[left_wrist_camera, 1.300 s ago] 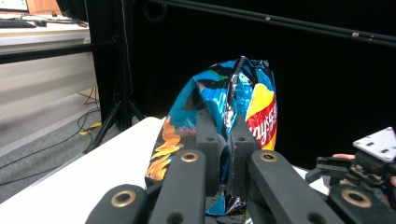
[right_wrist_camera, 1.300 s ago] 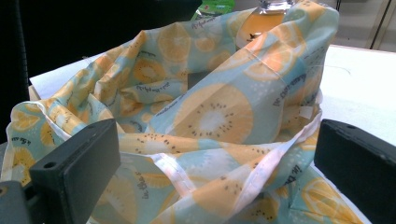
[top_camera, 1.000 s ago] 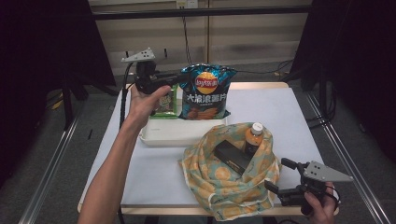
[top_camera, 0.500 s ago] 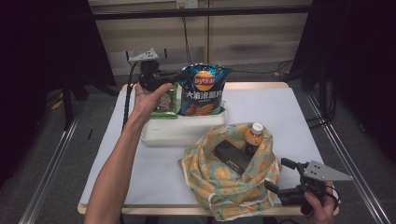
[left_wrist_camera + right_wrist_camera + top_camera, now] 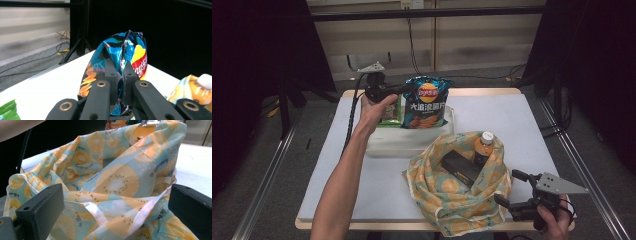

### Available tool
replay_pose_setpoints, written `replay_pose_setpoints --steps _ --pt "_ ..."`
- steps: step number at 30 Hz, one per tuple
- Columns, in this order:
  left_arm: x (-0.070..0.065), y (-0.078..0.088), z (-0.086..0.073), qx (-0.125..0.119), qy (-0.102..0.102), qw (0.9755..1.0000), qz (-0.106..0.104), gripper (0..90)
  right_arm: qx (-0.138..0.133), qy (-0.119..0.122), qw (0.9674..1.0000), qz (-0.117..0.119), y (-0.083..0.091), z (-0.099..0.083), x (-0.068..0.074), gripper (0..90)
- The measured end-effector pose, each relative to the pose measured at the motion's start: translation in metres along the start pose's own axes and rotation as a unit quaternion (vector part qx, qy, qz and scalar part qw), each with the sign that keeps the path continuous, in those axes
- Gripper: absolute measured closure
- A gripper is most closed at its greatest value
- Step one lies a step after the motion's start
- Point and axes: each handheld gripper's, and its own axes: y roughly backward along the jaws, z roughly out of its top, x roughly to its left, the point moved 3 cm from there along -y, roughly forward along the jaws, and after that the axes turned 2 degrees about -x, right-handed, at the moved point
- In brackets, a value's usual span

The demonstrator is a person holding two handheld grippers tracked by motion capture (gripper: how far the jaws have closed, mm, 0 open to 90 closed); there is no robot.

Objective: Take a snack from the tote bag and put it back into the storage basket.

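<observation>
Fingers of my left gripper (image 5: 121, 75) are pressed together on the top seam of the blue Lay's chip bag (image 5: 426, 102), and the foil is crumpled between the pads. I hold this bag upright at the far edge of the white tray (image 5: 392, 145), just beside a green snack packet (image 5: 390, 111). My right gripper (image 5: 511, 190) has its jaws wide apart with nothing between them, close to the near right side of the fruit-print cloth bag (image 5: 452, 192). Inside that bag lie a black box (image 5: 460, 168) and an orange drink bottle (image 5: 482, 147). Everything stands on the white table (image 5: 522, 120)
</observation>
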Motion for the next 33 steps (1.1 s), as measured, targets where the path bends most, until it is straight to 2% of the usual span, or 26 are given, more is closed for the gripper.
replay_pose_setpoints --steps 6,8,12,14,17,20,22,24,28,30,33 --pt "0.008 -0.009 -0.007 0.006 0.002 1.0000 -0.001 86.5 0.000 0.001 1.0000 -0.001 0.000 0.000 -0.001 0.0" --pt "0.008 -0.015 -0.010 0.014 -0.004 0.9999 -0.001 86.4 0.001 0.001 1.0000 0.002 -0.001 0.000 0.001 0.0" --pt "0.011 -0.024 -0.016 0.022 0.001 0.9998 0.004 86.2 0.000 0.003 1.0000 0.002 0.000 0.000 0.001 0.0" --pt "0.015 -0.024 -0.018 0.019 0.011 0.9998 0.004 86.2 -0.001 0.001 1.0000 0.002 0.000 0.000 0.000 0.0" --pt "0.015 -0.026 -0.019 0.018 0.011 0.9998 0.006 86.2 -0.001 0.002 1.0000 0.002 0.001 0.000 0.000 0.0" --pt "0.016 -0.029 -0.018 0.023 0.004 0.9997 0.009 86.0 0.000 0.003 1.0000 0.002 0.001 0.000 0.000 0.0" --pt "0.019 -0.030 -0.018 0.024 0.007 0.9996 0.013 85.7 0.000 0.003 1.0000 0.001 0.000 0.000 0.001 0.0" --pt "0.023 -0.031 -0.018 0.036 0.000 0.9990 0.025 85.3 0.001 0.003 1.0000 0.004 0.000 0.000 0.000 0.0" --pt "0.026 -0.034 -0.015 0.045 -0.009 0.9987 0.025 84.6 0.002 0.001 1.0000 0.006 0.000 0.000 0.000 0.0" --pt "0.027 -0.037 -0.014 0.050 -0.018 0.9980 0.036 83.0 0.001 0.002 1.0000 0.005 0.000 0.000 0.000 0.0" --pt "0.029 -0.038 -0.017 0.046 -0.011 0.9980 0.042 78.7 0.002 0.002 1.0000 0.006 0.000 0.000 0.000 0.0"
